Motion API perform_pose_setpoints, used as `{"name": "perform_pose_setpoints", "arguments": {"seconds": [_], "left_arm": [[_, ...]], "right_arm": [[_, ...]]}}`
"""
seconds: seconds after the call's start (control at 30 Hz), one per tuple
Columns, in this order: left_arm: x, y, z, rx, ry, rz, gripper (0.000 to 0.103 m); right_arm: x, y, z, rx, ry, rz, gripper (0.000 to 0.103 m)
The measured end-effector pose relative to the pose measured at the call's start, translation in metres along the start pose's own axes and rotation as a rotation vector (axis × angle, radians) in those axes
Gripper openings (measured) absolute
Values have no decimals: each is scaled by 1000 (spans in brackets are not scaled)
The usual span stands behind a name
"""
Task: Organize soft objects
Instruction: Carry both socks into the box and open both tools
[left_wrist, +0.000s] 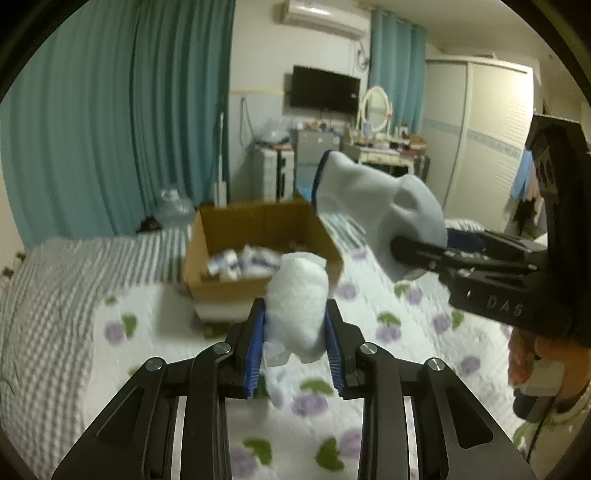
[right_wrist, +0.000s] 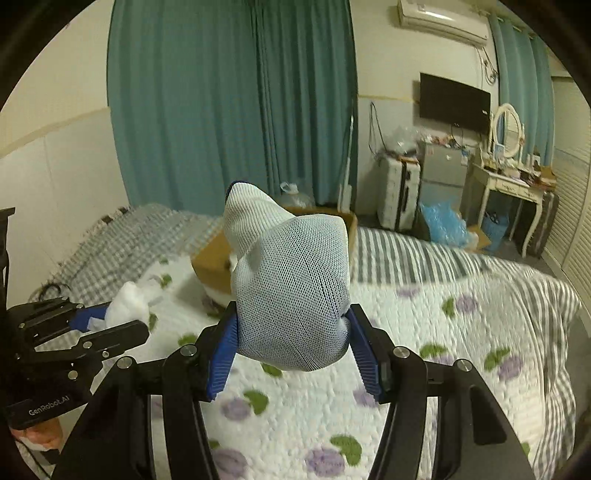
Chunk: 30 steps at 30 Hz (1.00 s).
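Left gripper (left_wrist: 294, 334) jaws pinch a soft white bundle (left_wrist: 297, 306) and right gripper (right_wrist: 293, 341) jaws clamp a limp mesh sock (right_wrist: 291, 291), both light, compressible, best gripped mid-body, with the box (left_wrist: 258, 251) at 12 o'clock on the bed (left_wrist: 406, 332).

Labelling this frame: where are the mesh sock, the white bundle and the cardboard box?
mesh sock (right_wrist: 291, 295), right wrist view, middle of its body.
white bundle (left_wrist: 297, 295), left wrist view, its centre.
cardboard box (left_wrist: 229, 288), left wrist view, front wall.
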<state>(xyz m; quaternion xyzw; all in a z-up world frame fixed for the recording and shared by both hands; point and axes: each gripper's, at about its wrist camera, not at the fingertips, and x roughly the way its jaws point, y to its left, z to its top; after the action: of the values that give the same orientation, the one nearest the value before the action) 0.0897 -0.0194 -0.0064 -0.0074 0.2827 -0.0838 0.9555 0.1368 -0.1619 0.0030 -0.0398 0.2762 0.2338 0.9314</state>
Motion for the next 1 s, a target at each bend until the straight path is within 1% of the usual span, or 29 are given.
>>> {"name": "perform_pose_setpoints", "arguments": {"seconds": [0.13,0.23,0.3,0.43,0.53,0.63,0.7,0.73,0.77,0.8,0.83,0.87,0.9,0.93,1.0], "left_arm": [[19,15,33,8,-35,-2,29],[48,27,50,24,-36,21,29],[71,33,58,47,-30,62,29],[120,46,63,77,-5,67,29],[155,55,62,92,14,69,30],[185,66,58,87,37,64,31],[196,68,56,94,40,80,33],[203,70,55,102,46,96,34],[208,72,57,104,53,102,44],[212,74,57,99,62,108,53],[213,75,57,91,60,124,75],[208,72,58,84,46,141,87],[204,72,58,80,21,156,87],[196,72,58,79,-1,160,87],[185,74,59,69,-15,162,87]], "right_arm": [[11,4,30,1,-29,22,57],[32,5,50,3,-35,40,57],[55,5,62,-1,-28,42,57],[109,-4,78,18,5,36,57],[150,-16,78,57,46,39,57],[181,-26,71,74,78,40,57],[199,-32,66,89,89,47,57],[202,-34,64,95,86,51,59],[206,-37,63,106,75,57,60],[207,-39,63,117,64,63,67],[207,-41,63,126,49,73,81],[205,-43,63,136,30,81,86],[200,-44,63,146,8,86,89],[195,-44,63,150,-10,89,89],[181,-42,67,136,-30,70,90]]}}
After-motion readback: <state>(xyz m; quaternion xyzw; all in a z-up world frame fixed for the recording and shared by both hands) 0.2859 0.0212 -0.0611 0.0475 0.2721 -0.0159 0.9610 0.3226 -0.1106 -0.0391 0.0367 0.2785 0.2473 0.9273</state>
